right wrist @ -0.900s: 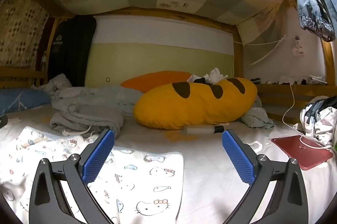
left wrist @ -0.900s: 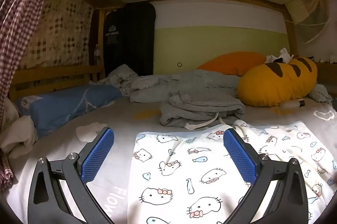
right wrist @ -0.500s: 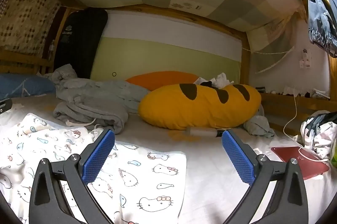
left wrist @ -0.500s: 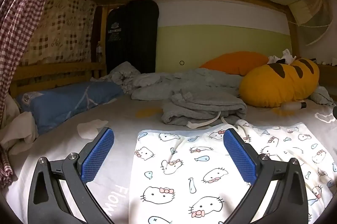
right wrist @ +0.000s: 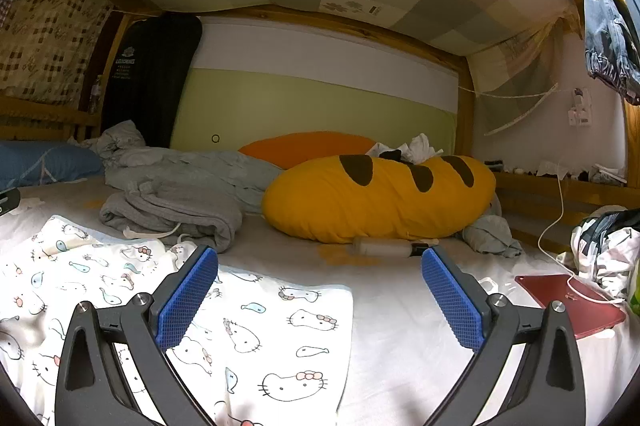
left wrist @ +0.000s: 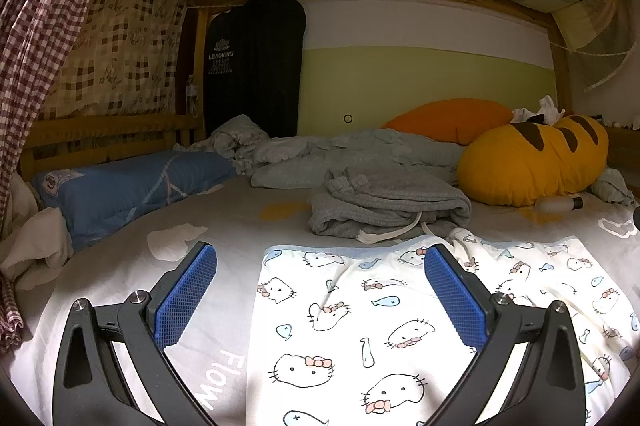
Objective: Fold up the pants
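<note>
White bed sheet (left wrist: 240, 226) spreads beneath and ahead of both tools. Cat-print pants (left wrist: 360, 314) lie flat on it: under the left gripper (left wrist: 320, 300) they fill the span from between the fingers out past the right finger; under the right gripper (right wrist: 319, 300) they lie below and outside the left finger, their edge ending between the fingers. Yellow striped bolster (right wrist: 376, 197), ahead of the right gripper, rests against an orange pillow (right wrist: 304, 147). Blue pillow (left wrist: 128, 187) sits ahead and left of the left gripper. Grey sweatpants (left wrist: 384, 209), bundled, lie just beyond the cat-print pants, touching their far edge. Red tablet (right wrist: 568, 300), with a white cable (right wrist: 554, 218) attached, lies right of the right gripper. Both grippers: jaws spread wide, holding nothing, above the fabric.
</note>
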Demonstrator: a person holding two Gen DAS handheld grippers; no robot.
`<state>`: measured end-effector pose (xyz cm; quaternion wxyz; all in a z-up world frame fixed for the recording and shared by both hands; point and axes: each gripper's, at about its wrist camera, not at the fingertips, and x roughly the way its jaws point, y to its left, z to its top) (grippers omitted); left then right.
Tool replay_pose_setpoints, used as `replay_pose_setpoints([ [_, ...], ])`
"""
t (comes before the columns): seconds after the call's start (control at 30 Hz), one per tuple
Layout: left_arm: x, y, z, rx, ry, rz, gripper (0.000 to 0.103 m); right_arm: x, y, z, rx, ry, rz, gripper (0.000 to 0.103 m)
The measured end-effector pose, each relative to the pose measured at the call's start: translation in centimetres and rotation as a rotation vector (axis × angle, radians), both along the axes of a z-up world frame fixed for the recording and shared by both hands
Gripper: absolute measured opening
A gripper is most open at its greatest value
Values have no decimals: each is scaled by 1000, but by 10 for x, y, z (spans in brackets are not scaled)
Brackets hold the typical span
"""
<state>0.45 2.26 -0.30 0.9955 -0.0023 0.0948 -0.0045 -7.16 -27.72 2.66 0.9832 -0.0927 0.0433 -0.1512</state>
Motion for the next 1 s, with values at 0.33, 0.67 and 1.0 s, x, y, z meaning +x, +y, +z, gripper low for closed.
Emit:
replay_pose_setpoints([
  [0.33, -1, -1, -1, 3, -3, 3, 103, 0, -3, 0, 14, 4, -9, 102],
  [0.67, -6, -5, -1, 27, -27, -4, 103, 1, -4, -1, 21, 7, -15, 102],
  [1.0, -7, -14, 1, 47, -37, -8, 103, 2, -6, 0, 30, 12, -19, 102],
])
